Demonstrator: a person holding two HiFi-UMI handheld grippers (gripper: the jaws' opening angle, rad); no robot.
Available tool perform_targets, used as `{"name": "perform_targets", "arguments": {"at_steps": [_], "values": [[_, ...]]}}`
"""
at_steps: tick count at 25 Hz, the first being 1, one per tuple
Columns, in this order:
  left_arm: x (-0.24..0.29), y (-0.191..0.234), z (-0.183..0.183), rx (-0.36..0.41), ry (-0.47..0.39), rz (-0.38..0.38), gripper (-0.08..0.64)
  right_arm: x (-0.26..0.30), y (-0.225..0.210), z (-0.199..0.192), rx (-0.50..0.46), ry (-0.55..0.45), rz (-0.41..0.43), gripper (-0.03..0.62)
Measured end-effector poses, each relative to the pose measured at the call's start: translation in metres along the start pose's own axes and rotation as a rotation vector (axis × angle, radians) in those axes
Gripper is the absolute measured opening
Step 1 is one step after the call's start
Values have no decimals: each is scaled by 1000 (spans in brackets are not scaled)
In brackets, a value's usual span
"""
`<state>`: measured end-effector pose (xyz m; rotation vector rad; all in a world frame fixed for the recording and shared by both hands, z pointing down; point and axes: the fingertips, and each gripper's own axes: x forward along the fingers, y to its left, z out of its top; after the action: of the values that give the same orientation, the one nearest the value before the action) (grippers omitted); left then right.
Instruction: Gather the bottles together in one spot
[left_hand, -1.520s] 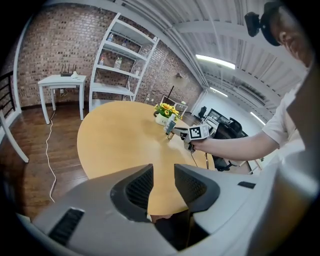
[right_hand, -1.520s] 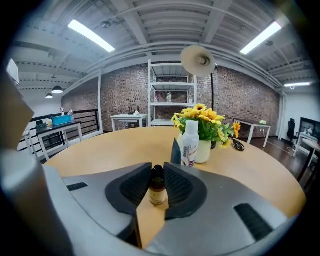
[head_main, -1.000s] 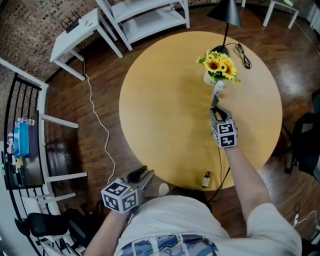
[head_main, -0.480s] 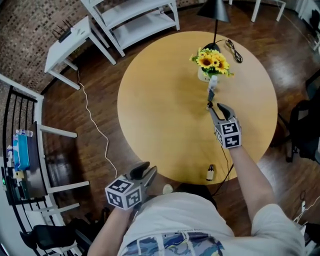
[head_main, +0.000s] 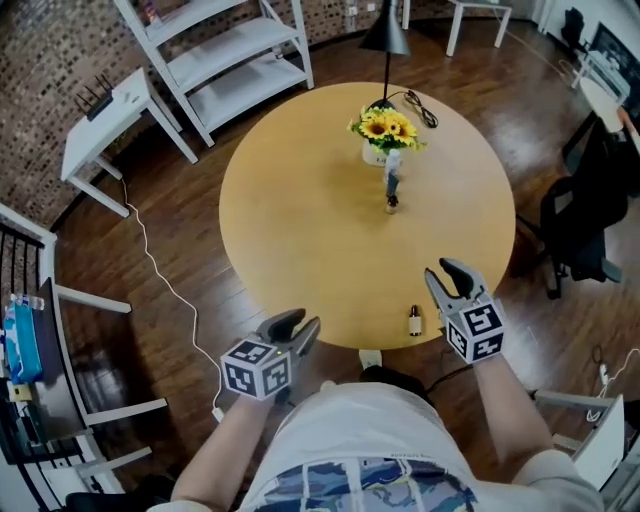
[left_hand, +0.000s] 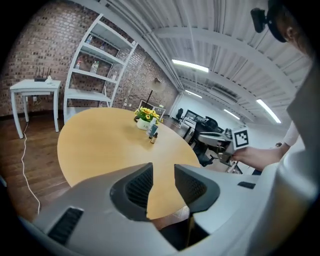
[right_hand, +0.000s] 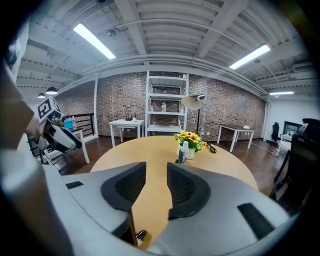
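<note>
On the round wooden table (head_main: 300, 200), a white-capped bottle (head_main: 392, 176) and a small amber bottle (head_main: 391, 205) stand together by the sunflower vase (head_main: 382, 132). Another small amber bottle (head_main: 415, 321) stands alone at the near edge. My right gripper (head_main: 445, 272) hovers off that edge, just right of the lone bottle; its jaws have just been opening and nothing is between them. My left gripper (head_main: 300, 326) hangs below the near edge, open and empty. The right gripper view shows the far bottle (right_hand: 183, 152) and the near one (right_hand: 141, 234).
A black lamp (head_main: 385, 35) and its cable (head_main: 420, 108) sit at the table's far side. A white shelf unit (head_main: 230, 50) and a white side table (head_main: 105, 115) stand beyond. A black chair (head_main: 580, 215) is at the right, and a white cord (head_main: 165, 290) runs over the floor.
My right gripper let go of the small amber bottle beside the white-capped one, then drew back and up to the table's near edge. The left gripper stayed almost in place.
</note>
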<state>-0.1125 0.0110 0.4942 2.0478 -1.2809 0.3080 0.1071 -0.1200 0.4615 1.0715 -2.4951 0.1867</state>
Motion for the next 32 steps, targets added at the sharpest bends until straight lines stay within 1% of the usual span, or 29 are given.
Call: {"name": "perform_targets", "arguments": {"at_steps": [2, 5, 7, 8, 9, 10, 13, 15, 20, 22, 24, 28, 32], "values": [[-11, 1, -2, -3, -21, -8, 140, -37, 26, -2, 14, -3, -23, 158], [-31, -3, -4, 1, -91, -31, 140, -84, 67, -12, 20, 14, -48, 158], [-45, -5, -5, 6, -137, -53, 130, -106, 92, -22, 25, 26, -55, 158], [-52, -4, -7, 6, -149, -55, 130, -115, 104, -26, 27, 31, -60, 158], [-58, -1, -11, 11, -149, -45, 109, -122, 114, -29, 29, 36, -66, 158], [-63, 1, -17, 26, -138, -26, 59, -128, 123, -31, 35, 40, -74, 158], [-75, 2, -39, 104, -73, 14, 60, -142, 141, -37, 60, 44, -91, 158], [-80, -3, -48, 129, -41, 9, 60, -147, 145, -37, 57, 34, -102, 158], [-94, -18, -61, 95, -13, -44, 63, -153, 160, -34, 53, 33, -109, 158], [-99, -25, -65, 115, -7, -69, 94, -154, 165, -36, 53, 39, -107, 158], [-100, -27, -68, 135, -1, -83, 97, -153, 170, -40, 53, 48, -103, 158], [-97, -27, -78, 111, 17, -121, 97, -149, 172, -52, 56, 89, -100, 158], [-89, -28, -84, 106, 35, -139, 97, -141, 159, -79, 65, 168, -107, 158]]}}
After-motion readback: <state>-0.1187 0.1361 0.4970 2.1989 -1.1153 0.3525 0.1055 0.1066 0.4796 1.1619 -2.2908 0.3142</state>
